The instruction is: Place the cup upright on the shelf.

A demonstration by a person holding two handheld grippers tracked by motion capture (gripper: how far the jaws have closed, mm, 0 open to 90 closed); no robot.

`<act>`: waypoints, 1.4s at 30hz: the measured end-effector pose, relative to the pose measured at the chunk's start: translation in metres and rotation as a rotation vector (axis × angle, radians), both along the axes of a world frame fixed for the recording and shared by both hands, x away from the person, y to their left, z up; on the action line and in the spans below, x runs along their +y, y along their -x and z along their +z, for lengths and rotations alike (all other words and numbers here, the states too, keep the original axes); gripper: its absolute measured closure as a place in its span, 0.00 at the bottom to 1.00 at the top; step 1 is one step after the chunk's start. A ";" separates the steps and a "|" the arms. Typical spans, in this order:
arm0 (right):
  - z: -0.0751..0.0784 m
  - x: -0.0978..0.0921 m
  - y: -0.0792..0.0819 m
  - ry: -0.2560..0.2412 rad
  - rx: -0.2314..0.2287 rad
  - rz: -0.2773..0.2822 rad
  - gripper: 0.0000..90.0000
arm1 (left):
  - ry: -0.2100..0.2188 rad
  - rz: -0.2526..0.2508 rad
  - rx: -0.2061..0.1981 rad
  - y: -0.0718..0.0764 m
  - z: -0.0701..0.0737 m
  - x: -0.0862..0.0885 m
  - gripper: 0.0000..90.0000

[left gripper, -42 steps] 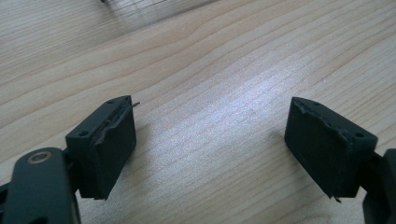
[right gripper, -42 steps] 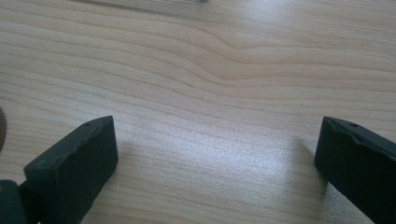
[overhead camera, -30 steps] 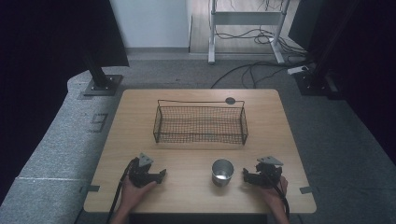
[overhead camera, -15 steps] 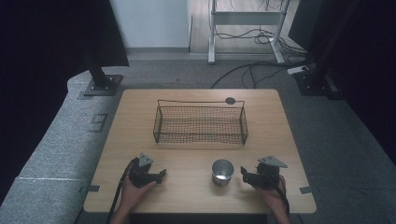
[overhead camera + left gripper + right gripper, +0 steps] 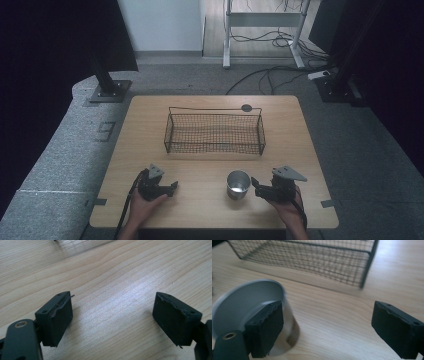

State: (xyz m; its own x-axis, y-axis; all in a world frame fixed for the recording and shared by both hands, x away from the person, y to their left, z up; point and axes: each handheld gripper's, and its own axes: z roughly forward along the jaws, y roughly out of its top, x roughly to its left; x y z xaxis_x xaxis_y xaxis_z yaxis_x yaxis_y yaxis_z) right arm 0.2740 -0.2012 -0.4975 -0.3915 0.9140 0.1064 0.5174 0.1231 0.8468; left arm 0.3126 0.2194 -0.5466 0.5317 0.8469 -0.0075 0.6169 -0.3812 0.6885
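Right hand-held gripper (image 5: 258, 185): jaws spread wide, empty, pointing left. Steel cup (image 5: 238, 184) stands upright just left of it, near counter (image 5: 300, 150) edge; in the right gripper view one jaw overlaps the cup's wall, contact unclear. Left hand-held gripper (image 5: 170, 187), also open, sits farther away. Wire basket (image 5: 215, 133) lies beyond.

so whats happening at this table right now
A person sits at a wooden table with a two-jaw gripper in each hand. The right gripper is close beside a metal cup that stands upright near the front edge; its jaws are open, one of them right at the cup's wall, and nothing is gripped yet. The left gripper rests over bare wood with open jaws. An empty wire basket sits behind the cup, toward the middle of the table.
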 end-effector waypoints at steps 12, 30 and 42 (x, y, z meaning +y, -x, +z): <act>0.020 0.013 0.010 -0.041 -0.063 0.063 0.13 | 0.000 -0.001 0.000 0.000 0.000 0.000 0.18; 0.020 0.039 0.011 -0.017 -0.066 0.137 0.12 | -0.001 0.000 -0.001 0.000 0.000 0.000 0.18; 0.013 0.050 0.009 0.007 -0.034 0.147 0.07 | -0.001 0.000 -0.001 0.000 0.000 0.000 0.18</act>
State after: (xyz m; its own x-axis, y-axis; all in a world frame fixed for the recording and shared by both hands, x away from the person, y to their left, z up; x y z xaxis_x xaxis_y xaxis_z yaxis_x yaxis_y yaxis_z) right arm 0.2651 -0.1512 -0.4847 -0.5245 0.8472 0.0848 0.4644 0.2012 0.8625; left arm 0.3125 0.2192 -0.5466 0.5316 0.8470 -0.0060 0.6163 -0.3820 0.6886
